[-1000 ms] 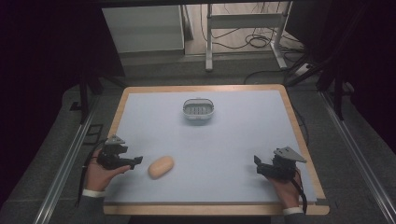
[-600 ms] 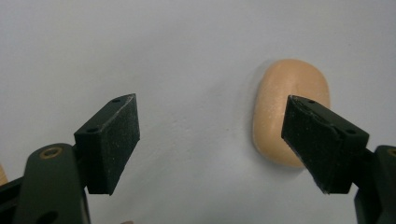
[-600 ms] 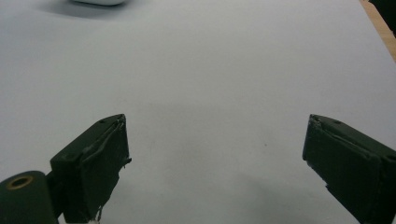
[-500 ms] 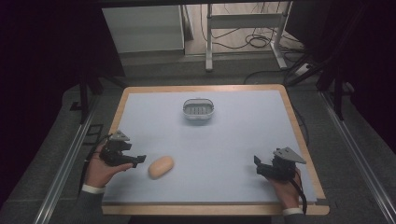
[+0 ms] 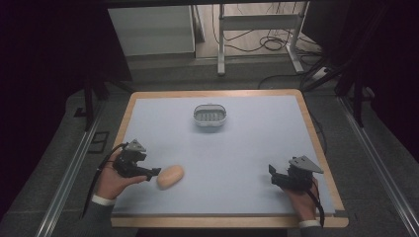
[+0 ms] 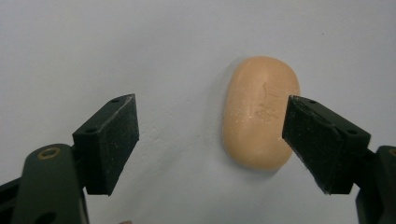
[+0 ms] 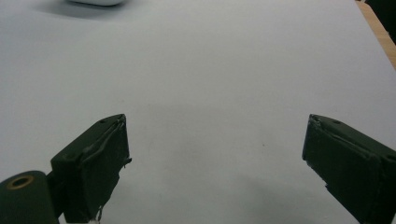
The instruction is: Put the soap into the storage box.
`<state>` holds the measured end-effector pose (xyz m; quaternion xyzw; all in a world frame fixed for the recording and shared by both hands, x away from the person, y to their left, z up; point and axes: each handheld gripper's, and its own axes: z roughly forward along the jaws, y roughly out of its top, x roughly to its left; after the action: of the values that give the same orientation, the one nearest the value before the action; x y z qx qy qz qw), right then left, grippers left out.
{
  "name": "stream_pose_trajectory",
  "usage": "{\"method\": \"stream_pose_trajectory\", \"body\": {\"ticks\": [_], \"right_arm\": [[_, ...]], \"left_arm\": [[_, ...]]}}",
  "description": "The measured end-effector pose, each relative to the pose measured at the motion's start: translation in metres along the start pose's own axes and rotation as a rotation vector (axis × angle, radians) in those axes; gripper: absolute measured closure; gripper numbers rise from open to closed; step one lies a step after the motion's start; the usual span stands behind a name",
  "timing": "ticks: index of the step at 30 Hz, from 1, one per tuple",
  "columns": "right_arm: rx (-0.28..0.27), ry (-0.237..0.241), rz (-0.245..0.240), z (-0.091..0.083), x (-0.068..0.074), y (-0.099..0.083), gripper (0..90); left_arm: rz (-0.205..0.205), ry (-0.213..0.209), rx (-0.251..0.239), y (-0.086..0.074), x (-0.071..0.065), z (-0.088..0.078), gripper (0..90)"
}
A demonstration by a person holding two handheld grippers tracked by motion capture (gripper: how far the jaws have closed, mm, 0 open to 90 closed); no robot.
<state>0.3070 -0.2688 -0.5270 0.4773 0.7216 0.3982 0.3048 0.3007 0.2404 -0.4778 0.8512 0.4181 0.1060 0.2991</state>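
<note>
Pale blue matting covers the wood-edged table, with a small white slotted dish near its far edge. At the near left lies a tan oval soap bar, flat on the mat. Just beside it, the left gripper has its jaws spread (one jaw overlaps the bar's edge in the left gripper view). Near the right edge, well apart, the right gripper rests with jaws spread over bare mat.

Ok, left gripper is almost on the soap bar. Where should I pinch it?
Across its narrow middle, I'd say. The soap bar lies flat, long axis running away from the left gripper, whose open jaws already stand either side. Shift a little toward the right jaw to centre it, then close on the long flanks.
</note>
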Motion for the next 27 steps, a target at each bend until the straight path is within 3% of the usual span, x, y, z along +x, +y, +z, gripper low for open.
{"method": "stream_pose_trajectory", "body": {"ticks": [27], "right_arm": [[0.001,0.001,-0.001,0.0,0.0,0.0,7.4]], "left_arm": [[0.081,-0.043,0.121,0.01,-0.029,0.043,18.2]]}}
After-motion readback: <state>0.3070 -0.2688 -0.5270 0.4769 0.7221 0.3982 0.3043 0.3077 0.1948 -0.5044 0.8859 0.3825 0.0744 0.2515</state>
